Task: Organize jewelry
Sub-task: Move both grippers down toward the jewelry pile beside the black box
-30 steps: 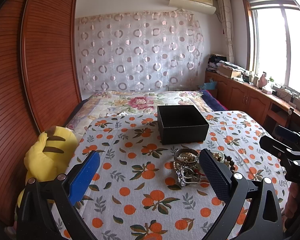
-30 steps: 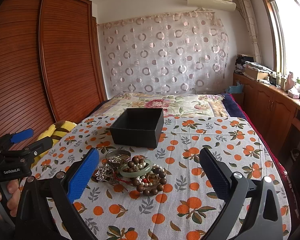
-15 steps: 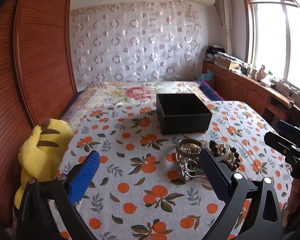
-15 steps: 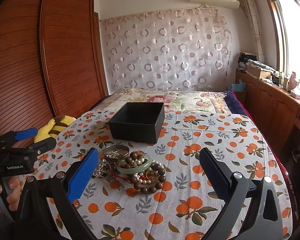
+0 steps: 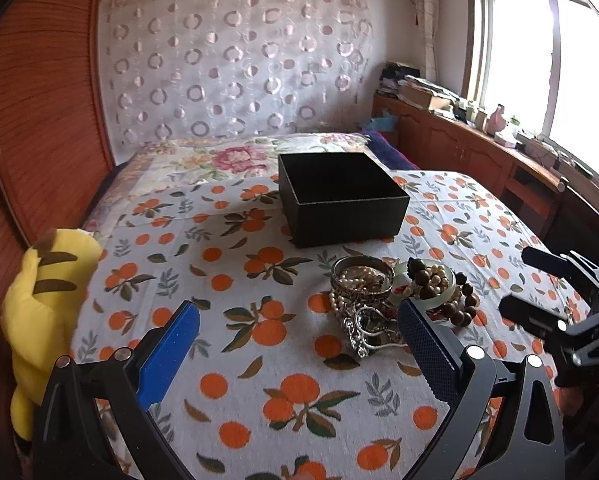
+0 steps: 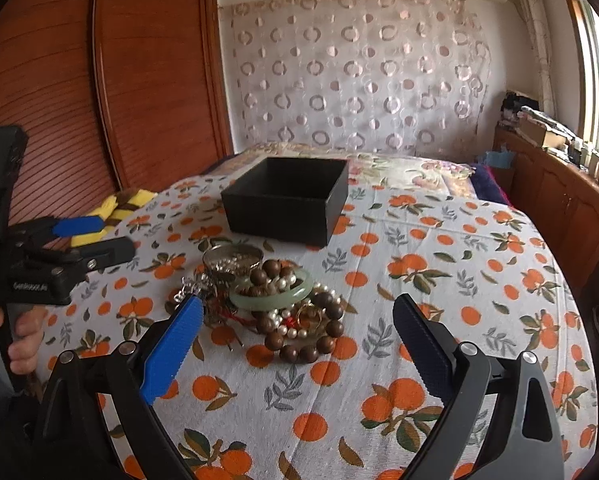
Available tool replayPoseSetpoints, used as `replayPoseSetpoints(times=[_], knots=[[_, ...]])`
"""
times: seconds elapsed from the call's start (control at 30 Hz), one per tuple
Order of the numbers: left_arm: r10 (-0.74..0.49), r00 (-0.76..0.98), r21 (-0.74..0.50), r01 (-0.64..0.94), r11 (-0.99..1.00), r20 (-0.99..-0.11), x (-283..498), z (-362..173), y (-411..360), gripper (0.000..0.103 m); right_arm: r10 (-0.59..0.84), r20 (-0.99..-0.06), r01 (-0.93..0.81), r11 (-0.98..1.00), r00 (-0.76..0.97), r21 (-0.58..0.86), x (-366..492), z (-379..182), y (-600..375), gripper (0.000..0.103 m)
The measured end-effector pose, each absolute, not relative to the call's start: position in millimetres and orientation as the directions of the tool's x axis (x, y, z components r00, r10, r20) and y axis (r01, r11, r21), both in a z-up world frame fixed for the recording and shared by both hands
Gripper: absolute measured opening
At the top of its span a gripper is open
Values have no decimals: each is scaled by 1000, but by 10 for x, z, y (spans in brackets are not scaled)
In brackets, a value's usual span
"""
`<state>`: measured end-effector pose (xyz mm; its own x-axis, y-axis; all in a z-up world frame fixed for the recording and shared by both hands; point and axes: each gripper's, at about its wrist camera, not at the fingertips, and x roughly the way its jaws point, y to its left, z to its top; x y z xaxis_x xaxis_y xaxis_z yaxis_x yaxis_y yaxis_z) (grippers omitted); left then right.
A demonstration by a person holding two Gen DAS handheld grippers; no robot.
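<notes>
Bed (image 6: 439, 280) under orange-print cloth: soft, will give under press. Black box (image 6: 287, 210) open, light, stiff. Jewelry heap (image 6: 267, 296) just before box: beads, pearls tangle and slip; jade bangle (image 6: 271, 296) rigid, brittle, so grip its rim. My left tool (image 5: 299, 336), right tool (image 6: 295, 324): both apart, holding nothing.

Black jaws, one blue pad, one dark pad, silver screws.

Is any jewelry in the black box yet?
No, the black box shows only bare dark interior; the jewelry pile lies on the cloth before it.
</notes>
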<state>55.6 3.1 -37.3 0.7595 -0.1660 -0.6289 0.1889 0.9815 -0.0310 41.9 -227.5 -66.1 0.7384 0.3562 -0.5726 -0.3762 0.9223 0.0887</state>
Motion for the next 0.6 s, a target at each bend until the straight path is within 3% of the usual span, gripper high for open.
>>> replayPoseSetpoints(times=[0.17, 0.27, 0.43, 0.6], knots=[[-189, 722, -55, 205, 977, -665, 792, -485, 19, 95, 366, -592, -401, 913, 718, 76, 448, -726, -2223, 97], [-206, 702, -71, 217, 974, -681, 911, -506, 5, 88, 365, -599, -407, 911, 712, 71, 460, -742, -2206, 97], [-241, 668, -73, 270, 960, -704, 1069, -503, -70, 87, 361, -601, -408, 911, 714, 62, 468, -752, -2200, 97], [-301, 584, -119, 330, 937, -754, 1304, -576, -182, 58, 359, -600, -411, 910, 715, 55, 507, -754, -2199, 97]])
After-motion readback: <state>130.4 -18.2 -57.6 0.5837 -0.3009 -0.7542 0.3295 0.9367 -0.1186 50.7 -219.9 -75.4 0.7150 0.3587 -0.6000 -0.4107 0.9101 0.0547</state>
